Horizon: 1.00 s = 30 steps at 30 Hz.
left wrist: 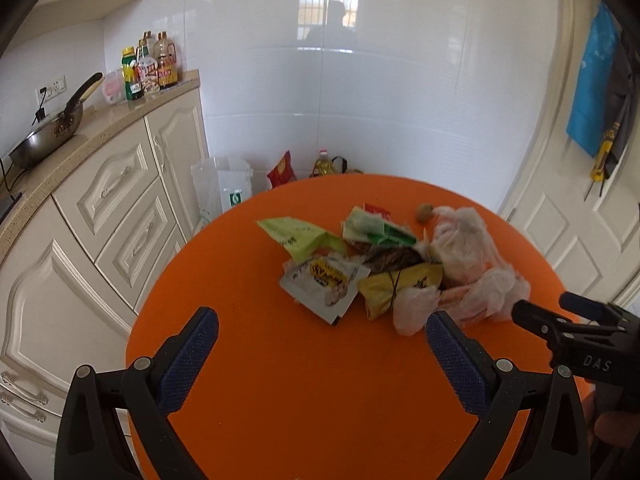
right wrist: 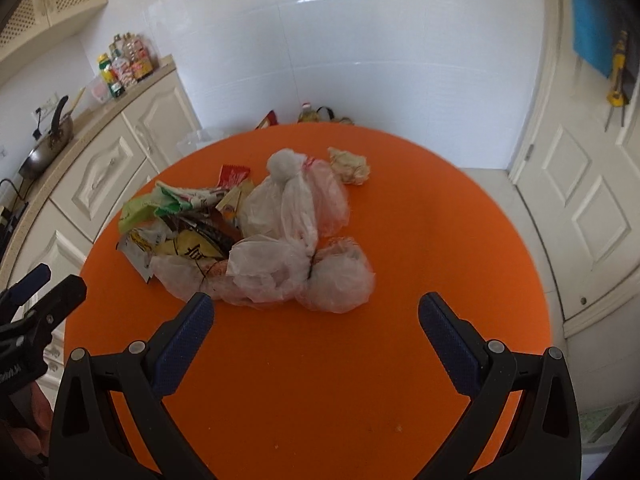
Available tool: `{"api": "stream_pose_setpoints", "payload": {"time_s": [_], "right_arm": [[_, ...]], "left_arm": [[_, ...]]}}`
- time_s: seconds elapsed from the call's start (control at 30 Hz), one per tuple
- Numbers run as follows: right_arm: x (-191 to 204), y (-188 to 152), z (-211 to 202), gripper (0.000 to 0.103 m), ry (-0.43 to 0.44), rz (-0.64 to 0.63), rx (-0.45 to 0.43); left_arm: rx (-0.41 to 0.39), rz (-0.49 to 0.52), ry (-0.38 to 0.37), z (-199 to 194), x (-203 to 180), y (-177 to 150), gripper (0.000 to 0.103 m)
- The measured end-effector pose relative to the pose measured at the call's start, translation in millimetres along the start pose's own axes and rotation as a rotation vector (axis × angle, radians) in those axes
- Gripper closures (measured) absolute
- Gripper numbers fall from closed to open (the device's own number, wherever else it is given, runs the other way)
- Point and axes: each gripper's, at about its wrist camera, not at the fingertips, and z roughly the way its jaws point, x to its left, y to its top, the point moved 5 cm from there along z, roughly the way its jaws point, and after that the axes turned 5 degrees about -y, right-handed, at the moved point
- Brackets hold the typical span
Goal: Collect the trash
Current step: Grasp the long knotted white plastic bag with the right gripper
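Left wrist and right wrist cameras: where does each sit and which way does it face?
Left wrist: above the round orange table's near-left edge, facing the snack wrappers; open left claw, right claw intruding.
Right wrist: near-right edge, facing the translucent plastic bags; open right claw.
Shared: table, trash pile, white tiled wall.

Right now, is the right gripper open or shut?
Open. In its own wrist view the right gripper has both blue pads spread wide with bare orange table between them, holding nothing.
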Motion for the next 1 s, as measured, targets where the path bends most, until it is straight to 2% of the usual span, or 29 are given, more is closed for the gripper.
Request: {"api": "stream_pose_setpoints", "payload": {"time_s": [0.2,0.33,0.37,0.5,0.53,0.57,0.63,0.67,0.73,0.8,0.83,0.93,1.0], "right_arm": [[2.5,8.7,46.3,0.0,0.037,-0.132,0.045],[5.4,11.0,69.3,0.001,0.147,-0.241,0.075],[9.6,8.0,69.6,0.005,0.189,-0.28,0.089],[28.7,-8.0,56.4,0.01,0.304,-0.423,0.142],[31.3,-9.1,53.5,0.011,0.316,-0.441,0.139],[31.5,-8.0,52.9,0.012,0.309,-0.453,0.127],[27.9,-4.8,58.3,0.011,0.254,-0.462,0.111],[25.2,-3.0,62.3,0.011,0.229,-0.468,0.111],[25.8,-2.6,67.3,0.011,0.262,-0.478,0.127],[34.2,-5.3,68.0,0.011,0.313,-0.511,0.139],[39.1,-8.6,65.4,0.012,0.327,-0.539,0.15],[52.9,-23.2,46.4,0.031,0.46,-0.595,0.193],[59.1,-29.4,43.4,0.035,0.469,-0.622,0.193]], "left_arm": [[0.028,-0.01,0.013,28.0,9.8,8.0,0.001],[0.032,0.001,0.022,44.6,11.7,17.3,0.001],[0.031,0.002,0.025,45.7,11.0,14.4,0.001],[0.042,0.002,0.033,57.2,15.0,15.0,0.001],[0.048,0.002,0.035,63.2,16.0,19.8,0.001],[0.048,0.004,0.038,59.5,15.5,9.9,0.001],[0.052,0.006,0.045,65.8,17.7,13.8,0.001],[0.051,0.008,0.045,58.1,18.1,1.7,0.001],[0.052,0.008,0.055,57.7,23.1,-0.8,0.001],[0.055,0.012,0.059,36.2,15.7,-26.7,0.001],[0.057,0.01,0.062,39.4,18.9,-23.4,0.001],[0.056,0.005,0.074,25.0,12.1,-42.9,0.001],[0.056,0.006,0.083,19.5,10.4,-51.5,0.001]]}}
